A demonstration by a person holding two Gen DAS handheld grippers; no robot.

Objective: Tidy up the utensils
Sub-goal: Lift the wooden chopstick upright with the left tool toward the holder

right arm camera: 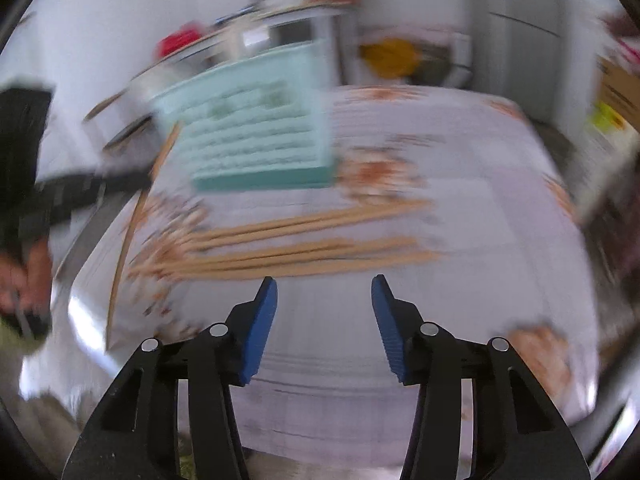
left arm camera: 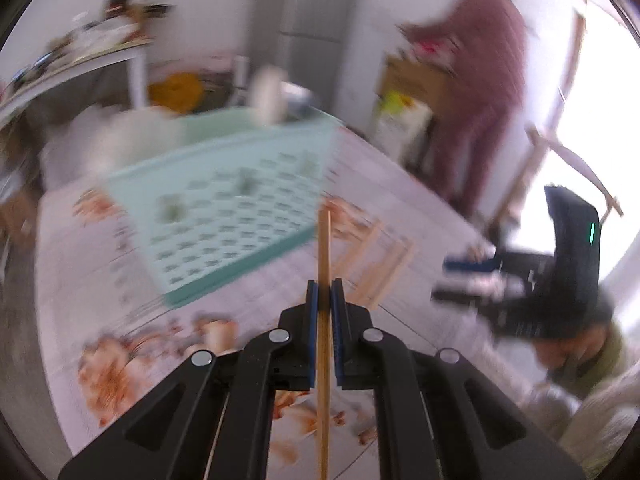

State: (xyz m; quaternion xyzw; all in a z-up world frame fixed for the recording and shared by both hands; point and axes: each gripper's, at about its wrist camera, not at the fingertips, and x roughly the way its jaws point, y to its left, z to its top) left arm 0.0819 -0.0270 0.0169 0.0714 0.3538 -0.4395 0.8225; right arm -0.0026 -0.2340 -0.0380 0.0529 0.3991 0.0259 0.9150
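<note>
My left gripper [left arm camera: 324,285] is shut on a single wooden chopstick [left arm camera: 323,248], which runs straight up between the blue pads and sticks out past them. It hangs above the flowered tablecloth, just in front of a mint-green perforated tray [left arm camera: 224,208]. Several loose chopsticks [right arm camera: 280,248] lie side by side on the cloth, just beyond my right gripper [right arm camera: 324,285]. That gripper is open, with nothing between its pads. The tray [right arm camera: 256,136] is farther back left in the right wrist view, where the held chopstick [right arm camera: 128,232] slants at the left. Both views are blurred.
A person in pink clothes [left arm camera: 492,80] stands at the back right by a cardboard box [left arm camera: 416,76]. A white upright object [left arm camera: 268,96] is behind the tray. The cloth-covered table [right arm camera: 460,184] ends at the right and near edges. Shelves with clutter [left arm camera: 100,40] line the wall.
</note>
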